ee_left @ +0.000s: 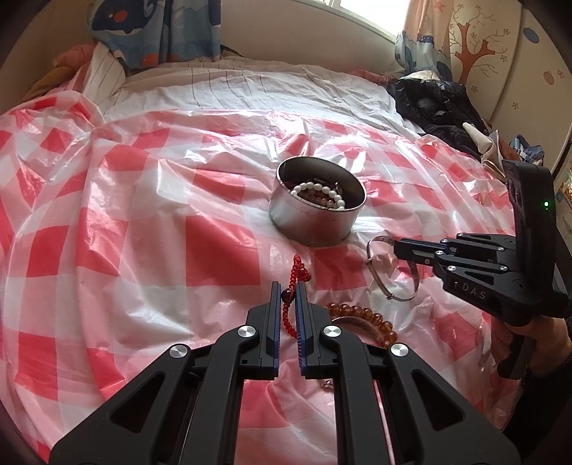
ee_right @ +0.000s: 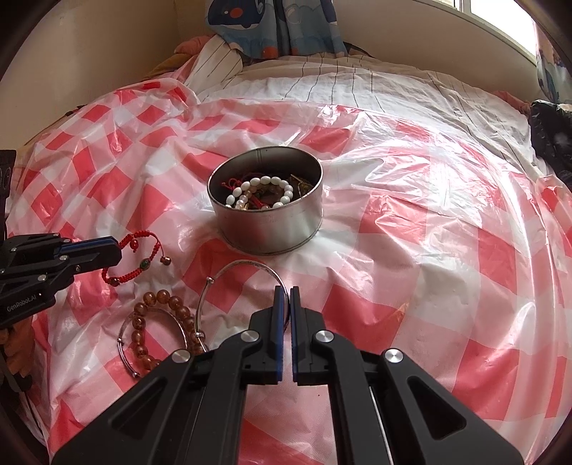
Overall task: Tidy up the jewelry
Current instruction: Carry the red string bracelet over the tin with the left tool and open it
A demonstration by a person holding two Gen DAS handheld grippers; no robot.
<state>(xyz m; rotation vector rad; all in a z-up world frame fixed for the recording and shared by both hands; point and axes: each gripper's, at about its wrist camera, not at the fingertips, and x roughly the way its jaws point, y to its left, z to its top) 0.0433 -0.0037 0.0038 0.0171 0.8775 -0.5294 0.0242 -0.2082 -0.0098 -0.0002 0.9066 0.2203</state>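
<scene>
Gripping a red cord bracelet [ee_right: 134, 257] between its blue-lined jaws, the left gripper [ee_left: 287, 286] is holding just short of the round metal tin [ee_right: 266, 214], with the knotted cord and its small dark beads trailing out past the fingertips onto the plastic. Beside it, the right gripper [ee_right: 285, 290] is clenching the rim of a thin silver bangle [ee_right: 236, 282], which is standing tilted up off the cover, its far edge close to the base of the tin. A person's hand [ee_left: 543, 339] is wrapping around the handle of that right tool at the edge of the left camera's view.

The tin is sitting in the middle of a red-and-white checked plastic sheet [ee_right: 429, 250] spread over a bed, and it is already holding a white pearl bracelet [ee_right: 261, 193] on top of a tangle of darker pieces and red cord. An amber bead bracelet [ee_right: 157, 322] is lying on the sheet nearer to me, just behind the two tools, with a second silver bangle [ee_right: 123, 339] overlapping it. Beyond the sheet, striped bedding [ee_right: 321, 78] is showing, a blue cartoon-print curtain [ee_right: 271, 25] is hanging at the head of the bed, and a heap of dark clothes [ee_left: 439, 103] is lying off to the right.
</scene>
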